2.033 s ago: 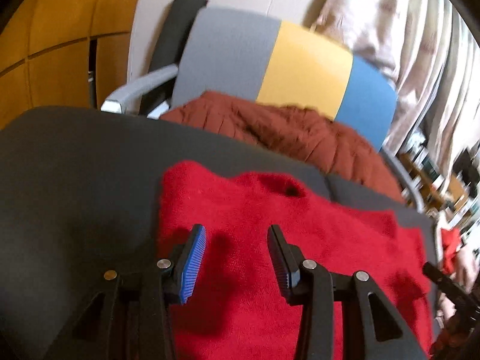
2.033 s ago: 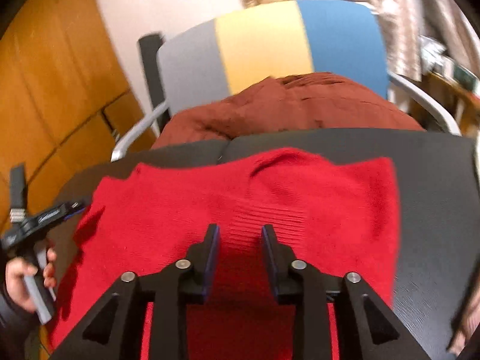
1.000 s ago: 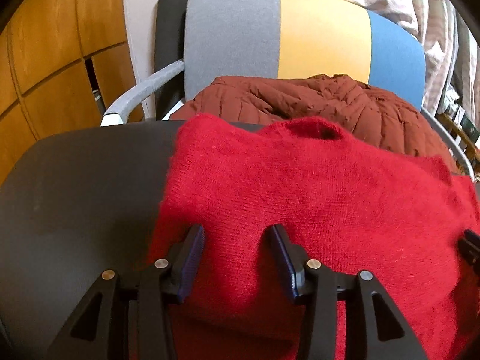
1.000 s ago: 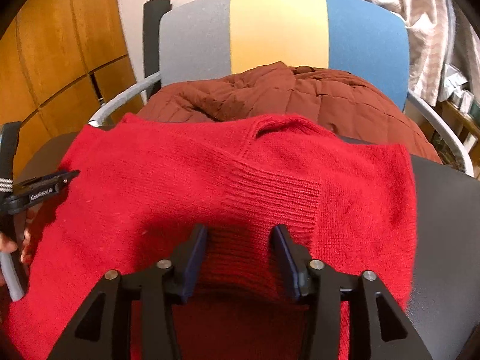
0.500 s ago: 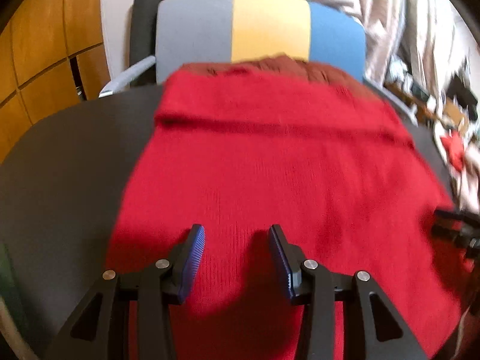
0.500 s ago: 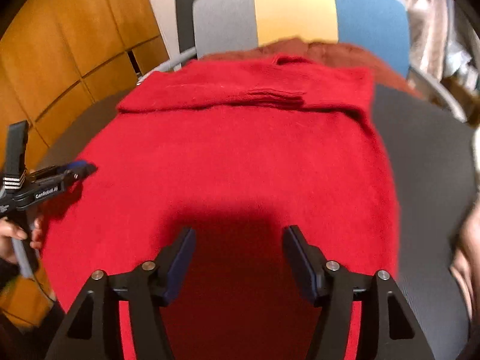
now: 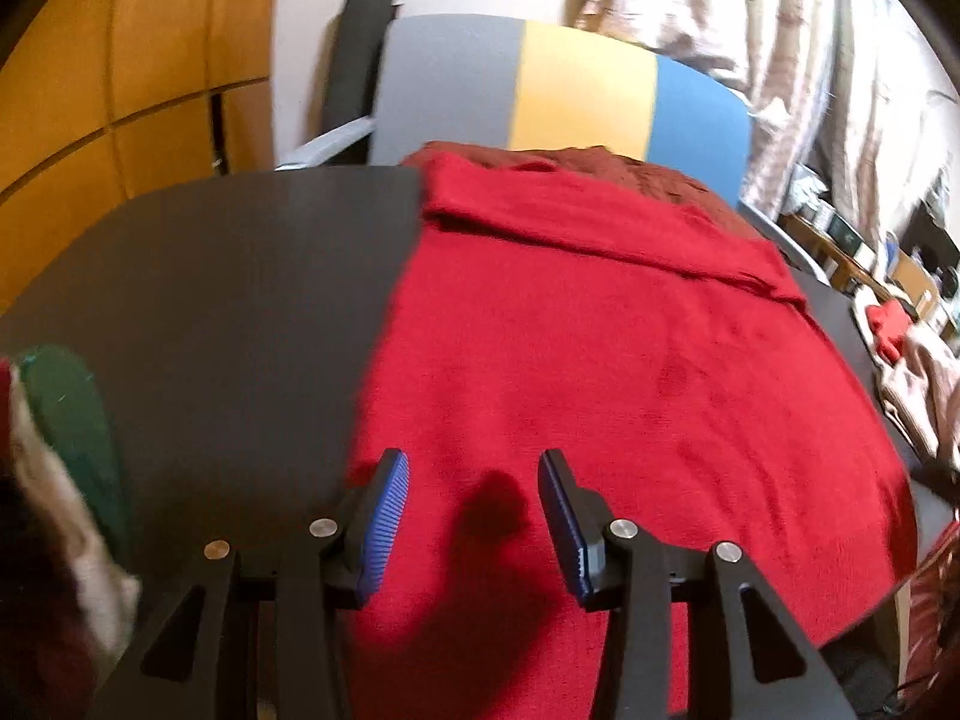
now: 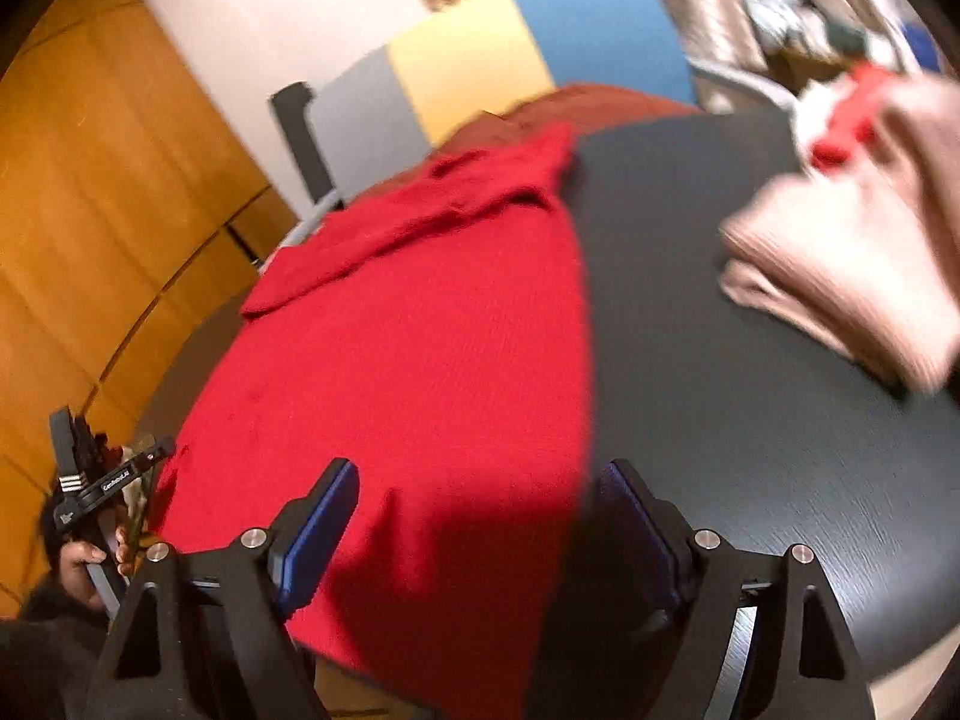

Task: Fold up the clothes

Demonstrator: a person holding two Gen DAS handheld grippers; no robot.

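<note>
Mostly blurred, red sweater (image 7: pixel 600 372) flat on black table (image 7: pixel 228 300), near hem hidden (cut off), left claw (image 7: pixel 474 516) and right claw (image 8: pixel 480 531) agape, empty.

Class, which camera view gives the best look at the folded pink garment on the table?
The right wrist view: the pink garment fills its upper right, lying on the dark table beside the red sweater. The left wrist view catches only a blurred sliver of it at the right edge.

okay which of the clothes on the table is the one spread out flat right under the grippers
The red sweater, spread flat across the dark table. The pink knit garment lies bunched by the right edge; the green one sits at the left.
</note>
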